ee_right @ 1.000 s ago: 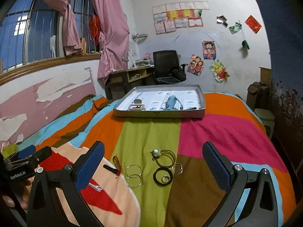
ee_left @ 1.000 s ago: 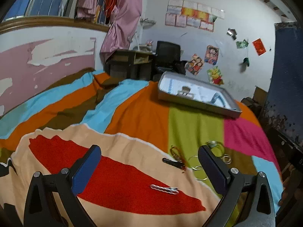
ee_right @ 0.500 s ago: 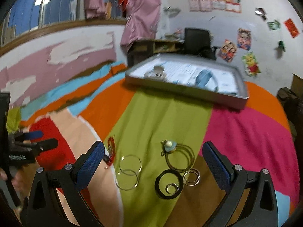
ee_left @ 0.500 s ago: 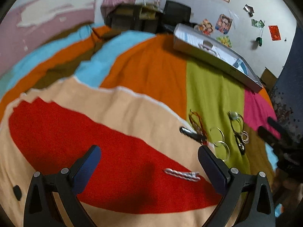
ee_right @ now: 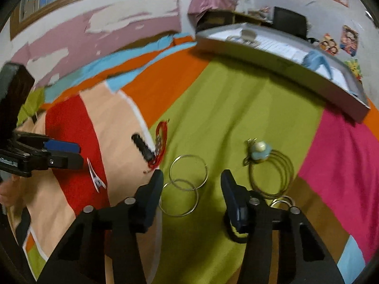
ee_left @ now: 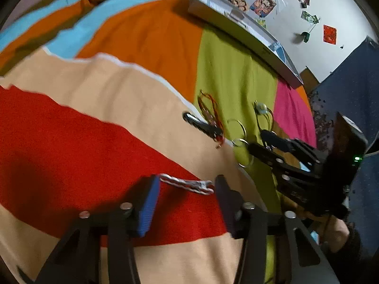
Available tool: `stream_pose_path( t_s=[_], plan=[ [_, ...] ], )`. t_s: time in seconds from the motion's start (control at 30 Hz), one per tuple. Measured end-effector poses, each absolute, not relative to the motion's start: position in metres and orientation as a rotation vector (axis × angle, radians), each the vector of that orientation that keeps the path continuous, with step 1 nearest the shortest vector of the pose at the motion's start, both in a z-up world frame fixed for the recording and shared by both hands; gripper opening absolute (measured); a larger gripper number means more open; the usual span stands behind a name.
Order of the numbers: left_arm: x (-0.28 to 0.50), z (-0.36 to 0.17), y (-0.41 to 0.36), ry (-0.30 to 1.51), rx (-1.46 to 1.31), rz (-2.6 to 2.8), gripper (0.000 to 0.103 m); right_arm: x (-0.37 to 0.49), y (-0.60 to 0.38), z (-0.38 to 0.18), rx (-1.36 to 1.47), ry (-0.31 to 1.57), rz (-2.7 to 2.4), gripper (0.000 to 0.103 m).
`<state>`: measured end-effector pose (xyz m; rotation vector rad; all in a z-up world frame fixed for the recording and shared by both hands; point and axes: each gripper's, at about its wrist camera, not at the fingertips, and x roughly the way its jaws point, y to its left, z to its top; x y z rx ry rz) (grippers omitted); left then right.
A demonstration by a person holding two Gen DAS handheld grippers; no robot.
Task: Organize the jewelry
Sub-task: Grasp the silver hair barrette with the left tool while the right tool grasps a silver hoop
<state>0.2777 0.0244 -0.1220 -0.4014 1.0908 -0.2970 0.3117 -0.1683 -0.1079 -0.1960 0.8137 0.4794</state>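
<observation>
Silver: a pale chain [ee_left: 187, 184] lies flat on the red patch of the bedspread [ee_left: 71, 146], stretched between the tips of the left gripper [ee_left: 186, 190].
Left gripper: its jaws have just been closing and now stand narrow; the chain lies between the pads, its ends close to both, but whether the pads press on it I cannot tell.
Right gripper [ee_right: 191, 184]: its jaws have just been closing too, now narrow, hanging over two thin metal hoops [ee_right: 187, 177] on the green stripe; the hoops overlap each other and lie between the fingers, not clearly touched.
Right gripper, other view: seen from the left wrist it comes in from the right [ee_left: 258, 142], tips down among the rings.
Left gripper, other view: seen from the right wrist it sits at the left edge [ee_right: 71, 153], with the chain just beside its tips.
Red cord [ee_right: 161, 142]: a looped red string piece on the edge between the cream patch and the green stripe, touching a black clip [ee_right: 143, 148].
Bead [ee_right: 259, 151]: a pale bead on a blue-green mount, joined to dark wire loops [ee_right: 272, 175] on the green stripe.
Small rings [ee_right: 281, 201]: near the right finger, partly hidden by it.
Tray [ee_right: 272, 56]: a grey tray at the far end of the bed, well apart from the jewellery, holding a blue item [ee_right: 315, 59] and a pale one [ee_right: 247, 34].
Person: a hand [ee_left: 334, 232] shows behind the right gripper.
</observation>
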Motion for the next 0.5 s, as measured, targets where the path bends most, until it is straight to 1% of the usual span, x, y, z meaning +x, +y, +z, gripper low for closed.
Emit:
stream_pose_path(
  t_s=[0.07,0.17,0.2,0.23,0.3,0.37,0.43,0.5],
  plan=[
    [0.280,-0.129,0.023,1.116,-0.430,-0.314,0.040,0.314,-0.164,-0.114,-0.215,0.841,0.481,0.035],
    [0.284,-0.136,0.020,1.135,-0.453,-0.319,0.037,0.318,-0.160,-0.123,-0.235,0.881,0.466,0.033],
    [0.286,-0.138,0.019,1.137,-0.459,-0.322,0.034,0.320,-0.159,-0.126,-0.238,0.899,0.457,0.033],
    [0.289,-0.139,0.019,1.140,-0.464,-0.323,0.029,0.322,-0.158,-0.129,-0.237,0.908,0.453,0.033],
    [0.293,-0.142,0.017,1.145,-0.467,-0.325,0.024,0.326,-0.157,-0.134,-0.232,0.942,0.444,0.033],
    [0.295,-0.143,0.013,1.146,-0.458,-0.334,0.020,0.326,-0.156,-0.138,-0.220,0.964,0.447,0.029],
    [0.297,-0.143,0.010,1.142,-0.438,-0.345,0.016,0.327,-0.152,-0.140,-0.217,0.972,0.449,0.028],
    [0.301,-0.143,0.005,1.136,-0.421,-0.352,0.014,0.326,-0.151,-0.141,-0.204,0.987,0.453,0.021]
  ],
)
